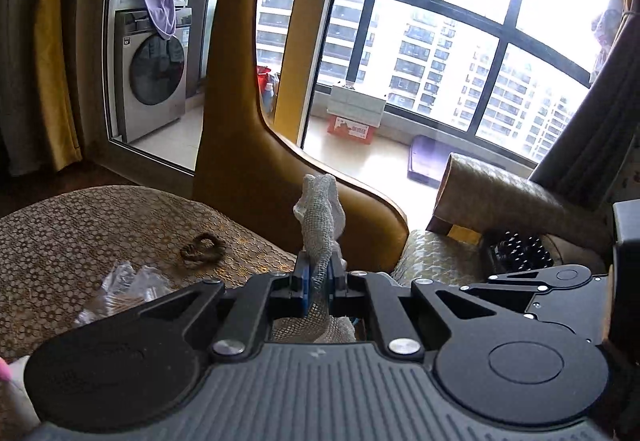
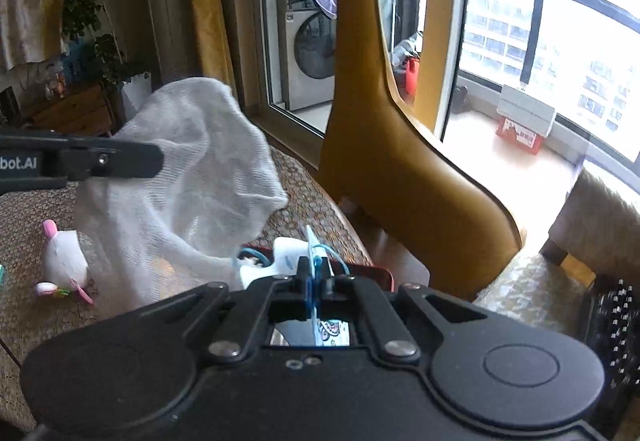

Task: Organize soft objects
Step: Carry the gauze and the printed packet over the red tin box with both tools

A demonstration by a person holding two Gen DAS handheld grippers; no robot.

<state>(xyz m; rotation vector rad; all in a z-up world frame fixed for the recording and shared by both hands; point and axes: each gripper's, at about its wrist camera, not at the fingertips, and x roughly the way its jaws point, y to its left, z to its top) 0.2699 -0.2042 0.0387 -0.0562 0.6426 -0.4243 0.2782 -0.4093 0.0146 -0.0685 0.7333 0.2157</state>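
Note:
My left gripper (image 1: 317,281) is shut on the rim of a white mesh bag (image 1: 320,225), which sticks up between the blue pads. In the right wrist view the bag (image 2: 192,169) hangs open and billowed over the table, with the left gripper's arm (image 2: 80,161) coming in from the left. My right gripper (image 2: 314,277) is shut on a thin flat white and blue item with a blue cord (image 2: 312,253), right beside the bag's lower edge. A white plush toy with pink ears and feet (image 2: 64,261) lies on the table to the bag's left.
The table has a brown patterned cloth (image 1: 80,233). On it lie a brown hair tie (image 1: 202,247) and crinkled clear plastic (image 1: 124,289). A tan leather chair back (image 1: 248,169) stands just beyond the table. A black brush (image 1: 520,251) lies on a cushioned seat at right.

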